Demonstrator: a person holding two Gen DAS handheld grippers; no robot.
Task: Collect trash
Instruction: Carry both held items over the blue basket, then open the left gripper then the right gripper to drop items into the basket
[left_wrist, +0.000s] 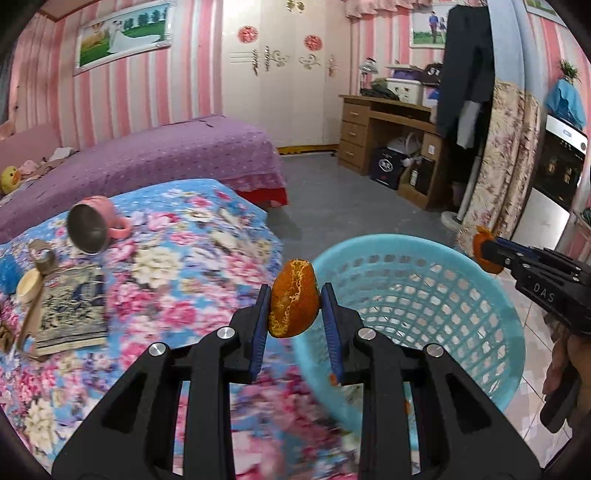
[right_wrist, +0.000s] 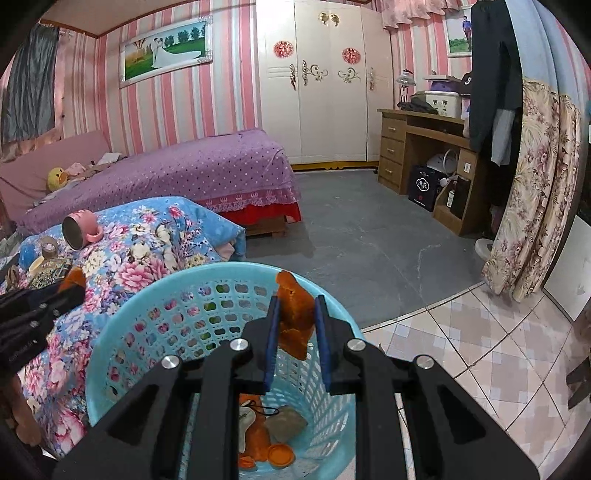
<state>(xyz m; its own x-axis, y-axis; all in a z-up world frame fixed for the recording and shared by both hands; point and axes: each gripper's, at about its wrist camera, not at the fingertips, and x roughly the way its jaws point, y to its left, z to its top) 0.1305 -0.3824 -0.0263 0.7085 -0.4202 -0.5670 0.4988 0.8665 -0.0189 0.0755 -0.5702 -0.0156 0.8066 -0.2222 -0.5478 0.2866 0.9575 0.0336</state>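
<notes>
My left gripper (left_wrist: 295, 295) is shut on a piece of orange peel (left_wrist: 293, 299), held at the left rim of the light blue plastic basket (left_wrist: 424, 295). My right gripper (right_wrist: 295, 314) is shut on another piece of orange peel (right_wrist: 293, 314), above the basket's opening (right_wrist: 155, 306). In the left wrist view the right gripper (left_wrist: 487, 253) shows at the far right with its peel (left_wrist: 480, 247). The left gripper's black body (right_wrist: 33, 314) shows at the left edge of the right wrist view. Peel scraps and other trash (right_wrist: 266, 439) lie on the basket's bottom.
A table under a flowered blue cloth (left_wrist: 177, 266) holds a tipped pink mug (left_wrist: 96, 225), a book (left_wrist: 70, 310) and a tape roll (left_wrist: 40, 254). Behind stand a purple bed (right_wrist: 184, 170), a wooden desk (right_wrist: 417, 147) and a floral curtain (right_wrist: 535, 192). Tiled floor (right_wrist: 461, 350) lies right of the basket.
</notes>
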